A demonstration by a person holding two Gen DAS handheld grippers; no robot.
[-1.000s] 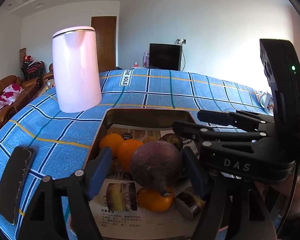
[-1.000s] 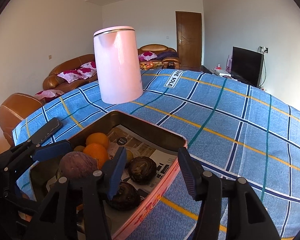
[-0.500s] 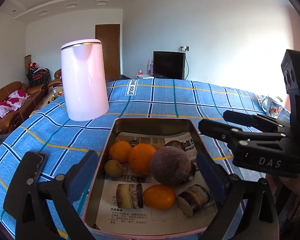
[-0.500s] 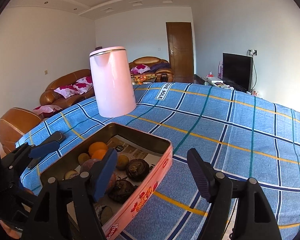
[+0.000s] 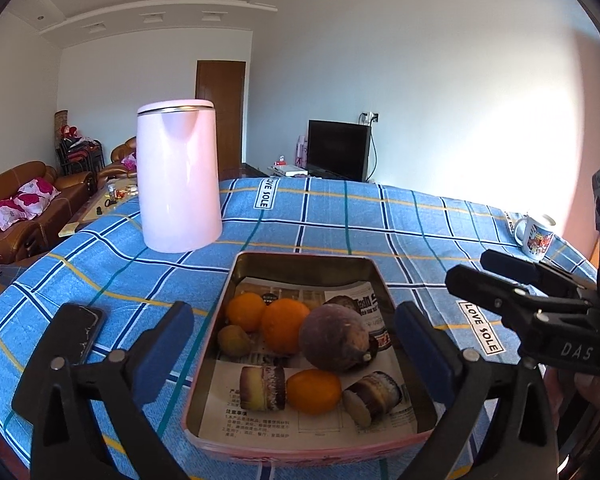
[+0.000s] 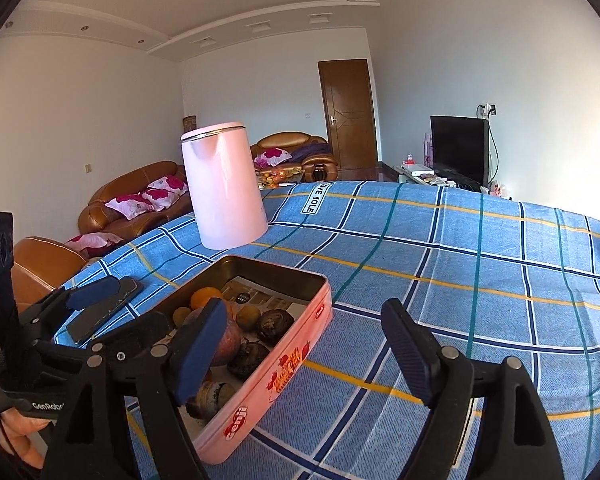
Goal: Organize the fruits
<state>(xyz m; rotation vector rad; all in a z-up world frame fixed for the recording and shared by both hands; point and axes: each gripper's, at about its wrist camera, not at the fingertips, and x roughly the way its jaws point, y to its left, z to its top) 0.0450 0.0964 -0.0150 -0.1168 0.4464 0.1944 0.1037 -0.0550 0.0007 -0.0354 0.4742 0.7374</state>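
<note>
A pink tin box (image 5: 308, 446) lined with newspaper sits on the blue checked tablecloth. It holds oranges (image 5: 285, 330), a large purple-brown round fruit (image 5: 334, 343), a small brown fruit (image 5: 235, 340) and several dark cut pieces (image 5: 374, 396). My left gripper (image 5: 296, 354) is open and empty, raised above the near end of the box. The box also shows in the right wrist view (image 6: 278, 376). My right gripper (image 6: 306, 350) is open and empty, to the right of the box. It appears in the left wrist view (image 5: 540, 304).
A tall pink kettle (image 5: 178, 176) stands behind the box. A black phone (image 5: 82, 330) lies on the cloth left of the box. A printed mug (image 5: 536, 236) stands at the far right edge. Sofas, a door and a TV are behind the table.
My left gripper opened and let the purple-brown fruit go into the box, then pulled back and up. My right gripper also drew back from the box.
</note>
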